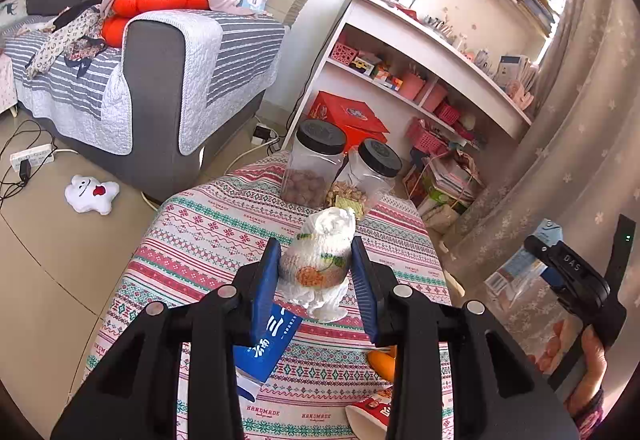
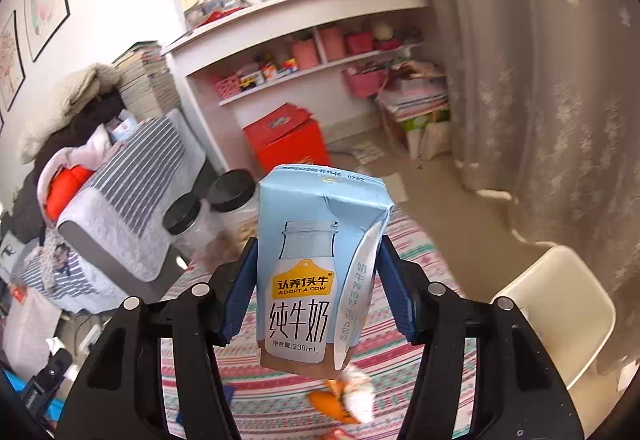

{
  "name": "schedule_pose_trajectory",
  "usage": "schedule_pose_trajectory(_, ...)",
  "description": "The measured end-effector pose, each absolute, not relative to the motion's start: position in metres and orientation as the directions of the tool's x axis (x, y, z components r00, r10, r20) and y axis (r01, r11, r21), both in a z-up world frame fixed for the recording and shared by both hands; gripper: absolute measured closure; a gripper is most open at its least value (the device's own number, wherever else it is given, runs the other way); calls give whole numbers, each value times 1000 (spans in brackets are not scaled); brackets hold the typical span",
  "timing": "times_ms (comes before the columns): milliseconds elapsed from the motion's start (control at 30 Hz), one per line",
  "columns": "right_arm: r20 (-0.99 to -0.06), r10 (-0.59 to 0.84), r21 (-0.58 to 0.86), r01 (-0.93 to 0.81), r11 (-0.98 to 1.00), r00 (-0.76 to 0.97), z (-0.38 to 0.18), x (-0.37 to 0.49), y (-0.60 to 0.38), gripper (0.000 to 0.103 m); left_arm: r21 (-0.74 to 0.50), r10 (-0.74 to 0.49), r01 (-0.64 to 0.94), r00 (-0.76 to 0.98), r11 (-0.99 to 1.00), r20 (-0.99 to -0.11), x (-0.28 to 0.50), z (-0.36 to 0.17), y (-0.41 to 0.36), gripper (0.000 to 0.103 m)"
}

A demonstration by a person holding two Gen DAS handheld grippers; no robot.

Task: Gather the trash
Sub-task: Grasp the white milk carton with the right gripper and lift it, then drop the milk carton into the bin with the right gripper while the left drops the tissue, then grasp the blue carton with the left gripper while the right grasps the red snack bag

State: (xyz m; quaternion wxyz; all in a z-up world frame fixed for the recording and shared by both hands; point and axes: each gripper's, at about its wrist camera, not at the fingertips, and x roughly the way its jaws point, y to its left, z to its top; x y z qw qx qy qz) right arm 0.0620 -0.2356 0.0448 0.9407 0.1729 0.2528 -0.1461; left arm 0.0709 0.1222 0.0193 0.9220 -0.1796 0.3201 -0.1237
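Observation:
In the left wrist view my left gripper [image 1: 314, 260] has its blue fingers on either side of a crumpled white tissue wad [image 1: 320, 260] printed with orange fruit, which rests on the patterned tablecloth [image 1: 208, 240]. The fingers touch or nearly touch its sides. A blue carton [image 1: 268, 344] and orange peel [image 1: 382, 364] lie beneath. My right gripper [image 2: 316, 272] is shut on a light blue 200 mL milk carton [image 2: 316, 260], held upright above the table. It also shows at the right of the left wrist view [image 1: 532, 260].
Two clear jars with black lids [image 1: 316, 168] [image 1: 368, 176] stand at the table's far end. A red snack wrapper [image 1: 372, 412] lies near. A sofa [image 1: 160, 80], shelves [image 1: 420, 52], a curtain [image 1: 580, 120] and a cream chair [image 2: 560, 312] surround the table.

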Motion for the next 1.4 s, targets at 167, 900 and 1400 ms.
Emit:
schedule_pose_trajectory(167, -494, -416, 165, 552, 817, 764, 35, 26, -298, 47, -379, -349, 141, 749, 915, -564, 74, 13, 101, 67)
schedule_pose_trajectory(900, -450, -754, 186, 876, 444, 478, 34, -86, -448, 7, -353, -631, 535, 529, 767, -568, 56, 24, -148, 67)
schedule_pose_trajectory(1400, -500, -730, 352, 880, 320, 465, 34, -129, -500, 7, -443, -679, 639, 174, 629, -713, 35, -19, -338, 30)
